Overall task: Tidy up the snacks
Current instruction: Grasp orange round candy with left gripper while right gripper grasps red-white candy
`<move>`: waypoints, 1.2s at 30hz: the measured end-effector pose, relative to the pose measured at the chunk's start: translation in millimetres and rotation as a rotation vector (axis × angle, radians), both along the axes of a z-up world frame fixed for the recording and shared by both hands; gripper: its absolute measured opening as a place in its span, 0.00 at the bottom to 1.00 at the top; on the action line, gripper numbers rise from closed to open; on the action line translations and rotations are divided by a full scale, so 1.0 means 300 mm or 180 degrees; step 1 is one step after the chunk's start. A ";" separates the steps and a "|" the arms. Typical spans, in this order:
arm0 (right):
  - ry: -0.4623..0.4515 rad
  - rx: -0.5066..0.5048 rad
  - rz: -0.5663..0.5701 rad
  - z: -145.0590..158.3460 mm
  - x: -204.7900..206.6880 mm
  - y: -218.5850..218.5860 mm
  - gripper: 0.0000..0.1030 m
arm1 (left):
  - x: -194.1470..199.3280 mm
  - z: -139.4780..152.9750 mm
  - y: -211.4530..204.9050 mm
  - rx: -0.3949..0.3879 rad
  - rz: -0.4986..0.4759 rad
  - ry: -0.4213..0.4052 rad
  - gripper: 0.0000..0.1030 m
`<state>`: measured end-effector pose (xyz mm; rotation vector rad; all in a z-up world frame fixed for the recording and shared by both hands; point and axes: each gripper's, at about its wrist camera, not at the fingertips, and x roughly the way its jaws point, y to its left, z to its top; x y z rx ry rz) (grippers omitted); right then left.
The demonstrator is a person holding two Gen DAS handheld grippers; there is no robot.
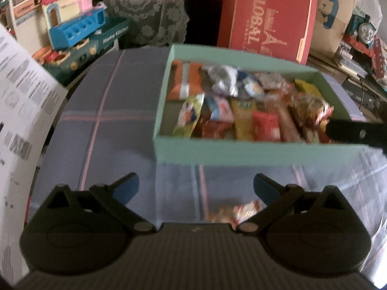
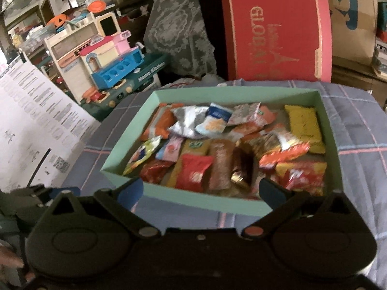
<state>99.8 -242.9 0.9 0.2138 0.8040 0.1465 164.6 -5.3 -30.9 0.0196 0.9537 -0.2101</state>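
Green box (image 2: 200, 201) brimful, checked cloth (image 1: 113, 125) bare beside

Plaid-clothed table (image 1: 106, 111) bears mint-green box (image 1: 241, 151) (full of snacks); one loose wrapped snack (image 1: 238, 213) beside it.

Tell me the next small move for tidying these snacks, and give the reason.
Probably lower the left claw onto the loose snack packet lying on the checked cloth just below it and close on it. Both claws stand open and empty, the mint green box already holds the other snacks, and this packet looks like the only one in view outside it.
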 end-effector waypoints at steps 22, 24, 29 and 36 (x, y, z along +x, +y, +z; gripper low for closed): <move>0.0228 -0.0275 0.0860 -0.133 -0.060 0.256 0.96 | -0.100 -0.195 0.155 0.0269 0.0166 0.0259 1.00; 0.0222 -0.0372 0.1016 -0.151 -0.056 0.296 0.85 | -0.103 -0.191 0.187 0.0198 0.0229 0.0259 1.00; 0.0203 -0.0409 0.1298 -0.185 -0.033 0.355 0.74 | -0.118 -0.182 0.250 0.0150 0.0328 0.0230 1.00; 0.0354 -0.0390 0.1535 -0.240 0.001 0.376 0.57 | -0.115 -0.184 0.274 0.0103 0.0339 0.0237 1.00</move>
